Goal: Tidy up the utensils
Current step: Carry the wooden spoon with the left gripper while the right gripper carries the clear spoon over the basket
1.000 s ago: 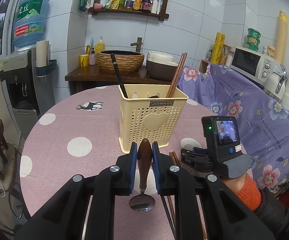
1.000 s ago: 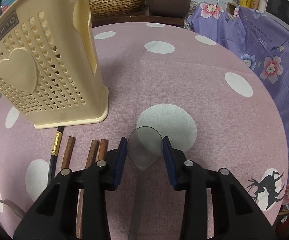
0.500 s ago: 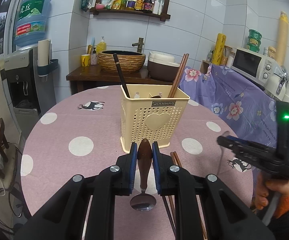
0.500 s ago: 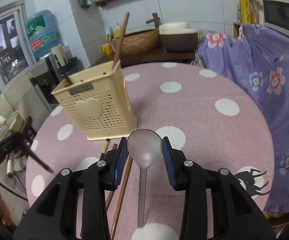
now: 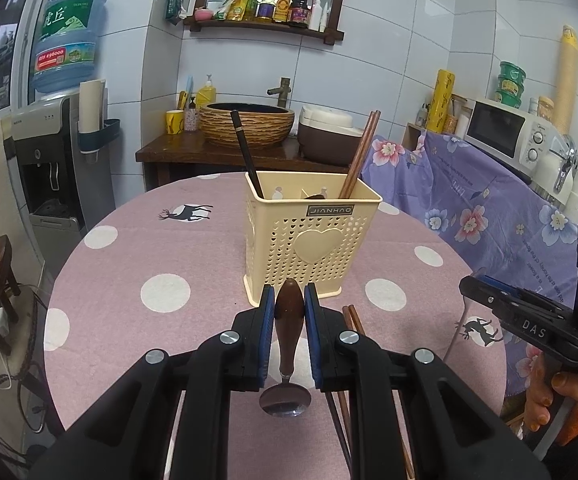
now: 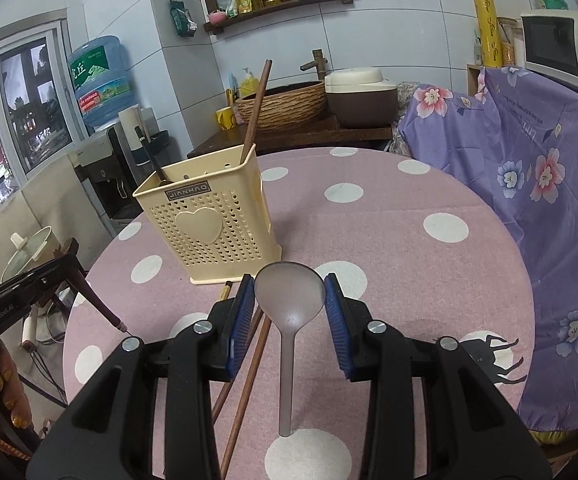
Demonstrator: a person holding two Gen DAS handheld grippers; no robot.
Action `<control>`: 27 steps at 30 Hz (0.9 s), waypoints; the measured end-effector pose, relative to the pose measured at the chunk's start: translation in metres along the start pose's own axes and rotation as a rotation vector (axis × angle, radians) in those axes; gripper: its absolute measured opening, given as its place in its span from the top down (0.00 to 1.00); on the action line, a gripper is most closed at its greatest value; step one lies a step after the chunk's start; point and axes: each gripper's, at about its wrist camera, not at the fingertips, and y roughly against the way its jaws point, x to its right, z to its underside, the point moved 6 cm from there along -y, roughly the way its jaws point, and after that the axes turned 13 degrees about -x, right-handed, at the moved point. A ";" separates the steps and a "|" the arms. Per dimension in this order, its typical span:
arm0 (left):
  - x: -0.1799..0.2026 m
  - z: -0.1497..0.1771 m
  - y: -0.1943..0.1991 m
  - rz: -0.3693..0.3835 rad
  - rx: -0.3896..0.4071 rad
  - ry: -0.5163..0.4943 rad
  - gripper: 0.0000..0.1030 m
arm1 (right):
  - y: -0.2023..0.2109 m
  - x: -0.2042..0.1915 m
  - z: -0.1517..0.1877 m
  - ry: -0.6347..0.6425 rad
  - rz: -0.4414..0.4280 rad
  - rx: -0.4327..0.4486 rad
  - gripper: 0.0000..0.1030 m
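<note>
Standing at the table's (image 5: 137,248) centre, the cream utensil basket (image 5: 313,240) is seen — chopsticks (image 5: 359,156) inside. A wooden-handled spoon (image 5: 289,320) is clamped by the left gripper (image 5: 289,312); a translucent grey spoon (image 6: 290,292) is clamped by the right gripper (image 6: 290,300) — loose chopsticks (image 6: 249,376) lie near.

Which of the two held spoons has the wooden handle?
The one in the left gripper: a metal-bowled spoon clamped by its brown wooden handle. The right gripper grips a translucent grey plastic spoon by its bowl.
</note>
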 end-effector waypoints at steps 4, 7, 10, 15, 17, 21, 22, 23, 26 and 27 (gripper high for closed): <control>-0.001 -0.002 0.001 0.002 0.009 0.003 0.84 | -0.004 -0.003 -0.002 0.009 0.001 0.002 0.65; -0.001 -0.004 0.003 0.011 0.013 0.002 0.84 | -0.006 -0.006 -0.005 0.016 -0.002 0.006 0.65; 0.000 -0.012 0.007 0.026 0.021 -0.004 0.85 | -0.004 -0.012 -0.012 0.032 -0.005 0.017 0.65; 0.006 -0.039 0.026 0.066 0.065 -0.035 0.84 | 0.005 -0.030 -0.039 0.074 -0.028 0.060 0.65; 0.010 -0.059 0.042 0.079 0.112 -0.049 0.85 | 0.015 -0.042 -0.058 0.105 -0.031 0.105 0.65; 0.026 -0.106 0.073 0.063 0.222 -0.106 0.84 | 0.036 -0.070 -0.110 0.163 -0.033 0.211 0.65; 0.029 -0.118 0.077 0.057 0.241 -0.113 0.84 | 0.040 -0.076 -0.124 0.165 -0.035 0.236 0.65; 0.031 -0.131 0.079 0.055 0.254 -0.114 0.84 | 0.043 -0.080 -0.136 0.168 -0.032 0.256 0.65; 0.029 -0.163 0.073 0.050 0.265 -0.093 0.84 | 0.045 -0.091 -0.174 0.167 -0.017 0.311 0.65; 0.027 -0.169 0.070 0.050 0.265 -0.085 0.84 | 0.042 -0.095 -0.187 0.163 -0.012 0.323 0.65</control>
